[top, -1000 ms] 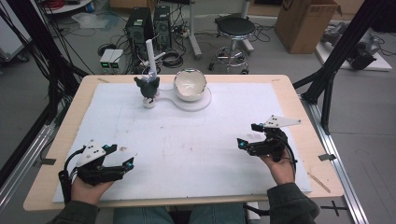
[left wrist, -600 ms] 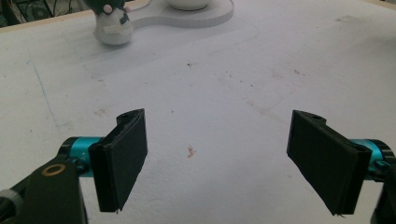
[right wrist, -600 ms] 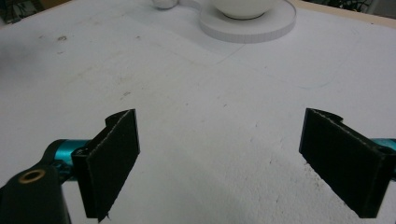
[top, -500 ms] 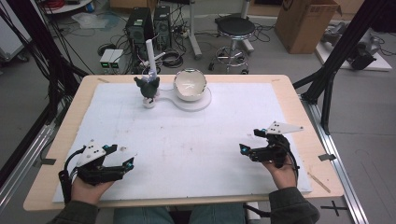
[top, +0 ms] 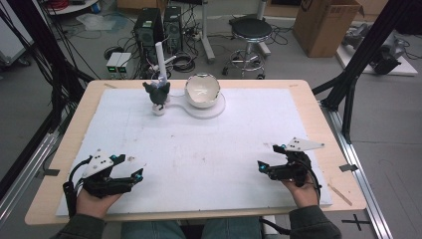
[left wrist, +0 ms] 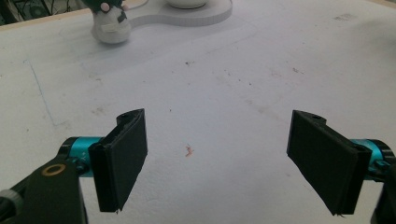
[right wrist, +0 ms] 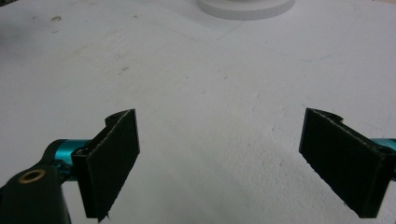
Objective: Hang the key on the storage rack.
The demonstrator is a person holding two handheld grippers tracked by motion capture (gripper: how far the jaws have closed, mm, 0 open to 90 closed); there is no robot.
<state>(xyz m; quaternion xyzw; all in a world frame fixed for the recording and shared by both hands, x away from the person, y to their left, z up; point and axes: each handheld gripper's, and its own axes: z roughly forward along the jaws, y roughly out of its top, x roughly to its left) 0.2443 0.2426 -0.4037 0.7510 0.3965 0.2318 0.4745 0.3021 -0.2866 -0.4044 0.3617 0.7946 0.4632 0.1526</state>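
At the far middle of the table stands a white rounded bowl (top: 202,90) on a flat white base (top: 209,108). To its left, on the base's small end, sits a dark green and white figure (top: 158,95) with a white tube (top: 159,57) rising from it. My left gripper (top: 129,166) rests open near the front left edge, nothing between its jaws. My right gripper (top: 270,156) is open at the front right, also empty. The left gripper view has its gripper (left wrist: 219,163) wide open over bare sheet, the figure (left wrist: 111,22) far ahead. The right gripper (right wrist: 224,163) faces the base (right wrist: 245,7).
A white sheet (top: 199,154) covers most of the wooden table (top: 318,107). Black frame posts (top: 356,64) stand at both sides. Behind the table are a stool (top: 251,30), computer towers (top: 149,27), cables and a cardboard box (top: 326,25).
My right gripper has drifted toward the near edge and slightly right. The left gripper, bowl and figure have stayed put.
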